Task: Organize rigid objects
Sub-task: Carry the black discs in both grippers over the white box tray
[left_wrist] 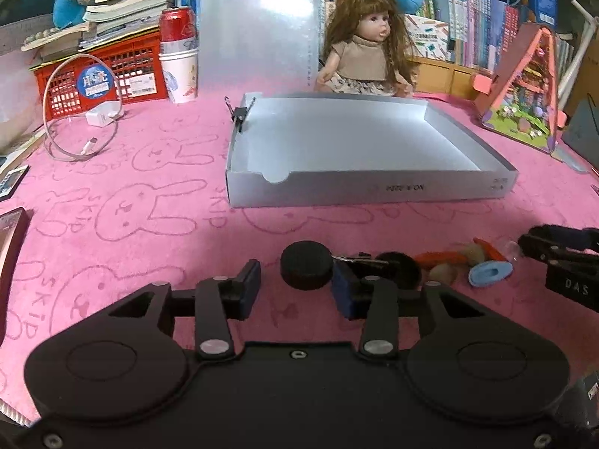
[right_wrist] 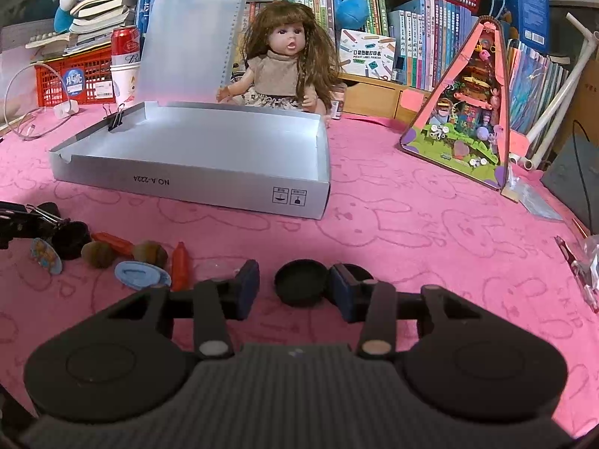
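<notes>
My left gripper is open on the pink cloth, with a black round cap between its fingers, close to the right one. My right gripper is open around a second black cap that lies hollow side up and touches its right finger. Between the two grippers lies a row of small things: a blue oval piece, an orange piece, two brownish lumps and a metal binder clip. The empty grey cardboard box stands behind them.
A doll sits behind the box, with a binder clip on the box rim. A pink triangular toy house stands at the right. A red crate, a can in a paper cup and a charger cable are at the left.
</notes>
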Motion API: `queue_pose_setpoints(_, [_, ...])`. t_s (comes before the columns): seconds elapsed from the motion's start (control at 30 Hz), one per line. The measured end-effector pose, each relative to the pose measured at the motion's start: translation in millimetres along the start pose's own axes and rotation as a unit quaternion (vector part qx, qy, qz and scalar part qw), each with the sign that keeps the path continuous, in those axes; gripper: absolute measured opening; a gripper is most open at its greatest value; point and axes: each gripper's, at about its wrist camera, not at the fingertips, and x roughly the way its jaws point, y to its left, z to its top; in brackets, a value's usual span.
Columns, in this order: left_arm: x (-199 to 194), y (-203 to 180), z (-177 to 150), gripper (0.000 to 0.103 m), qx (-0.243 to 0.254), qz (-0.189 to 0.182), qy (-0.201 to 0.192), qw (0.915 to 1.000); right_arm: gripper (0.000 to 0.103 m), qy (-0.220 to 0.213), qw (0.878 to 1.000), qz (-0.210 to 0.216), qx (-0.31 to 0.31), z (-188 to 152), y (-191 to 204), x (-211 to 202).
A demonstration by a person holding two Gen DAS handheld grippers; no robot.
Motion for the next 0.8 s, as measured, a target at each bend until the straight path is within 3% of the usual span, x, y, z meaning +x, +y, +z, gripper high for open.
queue_pose_setpoints(0.3, [11.9, -2.7, 2.2, 0.045, 0.002, 0.014, -0.014, 0.9998, 0.052, -0.001, 1.000, 0.004, -0.001, 0.5, -1.1, 1.9])
queue_pose_setpoints(0.33, [12.5, -2.6, 2.4, 0.044, 0.001, 0.013, -0.015, 0.9998, 0.051, 0.000, 1.000, 0.005, -0.001, 0.7, -1.2, 2.5])
queue_pose_setpoints(0.37, [12.2, -2.2, 2.3, 0.029, -0.002, 0.015, -0.016, 0.9998, 0.044, 0.000, 1.000, 0.007, -0.002, 0.8, -1.0, 2.7])
queue_pose_setpoints(0.4, [11.5, -1.7, 2.5, 0.029, -0.006, 0.020, -0.019, 0.9996, 0.037, 0.001, 1.000, 0.008, -0.002, 1.0, -0.4, 2.5])
queue_pose_setpoints(0.8, [-7.3, 7.7, 18.1, 0.030, -0.028, 0.006, -0.029, 0.9992, 0.037, -0.001, 0.999, 0.028, 0.016, 15.7, -4.0, -2.0])
